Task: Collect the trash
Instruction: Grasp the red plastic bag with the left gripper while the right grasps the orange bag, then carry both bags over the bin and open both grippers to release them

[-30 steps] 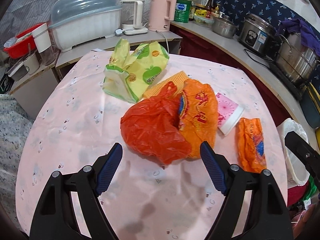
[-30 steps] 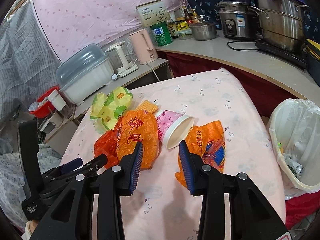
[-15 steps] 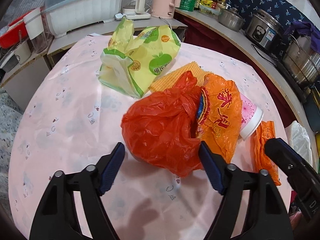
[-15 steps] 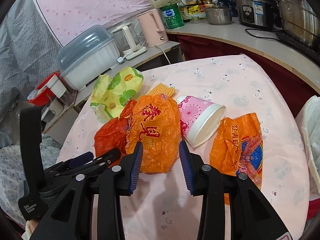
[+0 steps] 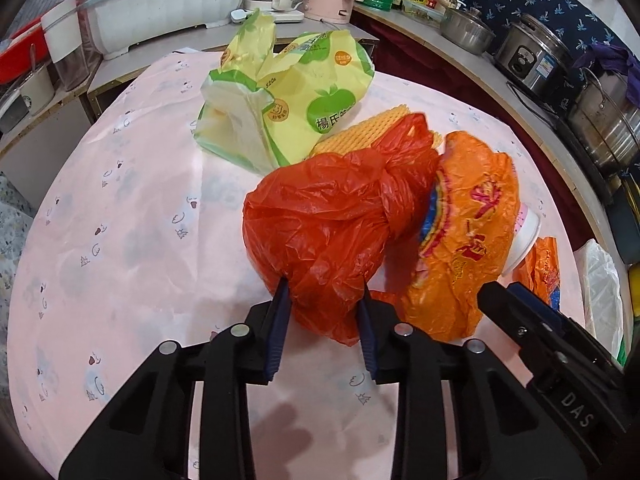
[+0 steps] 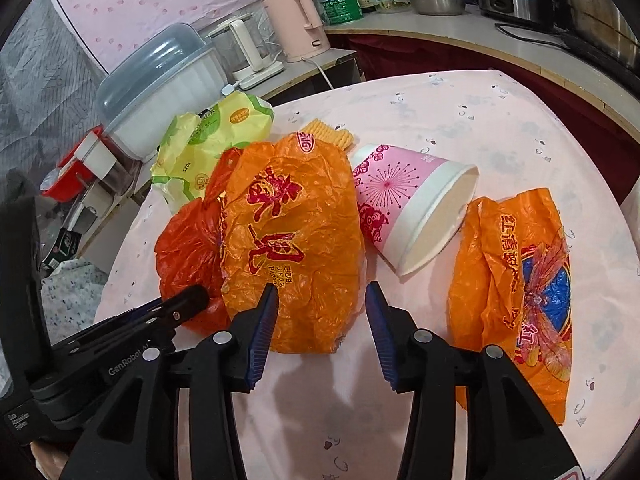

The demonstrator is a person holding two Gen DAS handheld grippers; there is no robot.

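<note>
Left hand-held gripper point(image 5: 322, 300) closing on one red bag point(image 5: 332, 224); right hand-held gripper point(image 6: 322, 308) opening, empty, near two orange bags point(image 6: 296, 232).

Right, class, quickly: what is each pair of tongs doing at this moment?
Left tongs: closing, pads pressing the crumpled red plastic bag.
Right tongs: opening, astride the orange printed plastic bag, not gripping it.

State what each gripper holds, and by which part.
Left gripper: closing on the red bag's near bottom bulge. Right gripper: opening, holding nothing, orange bag between its fingers.
</note>
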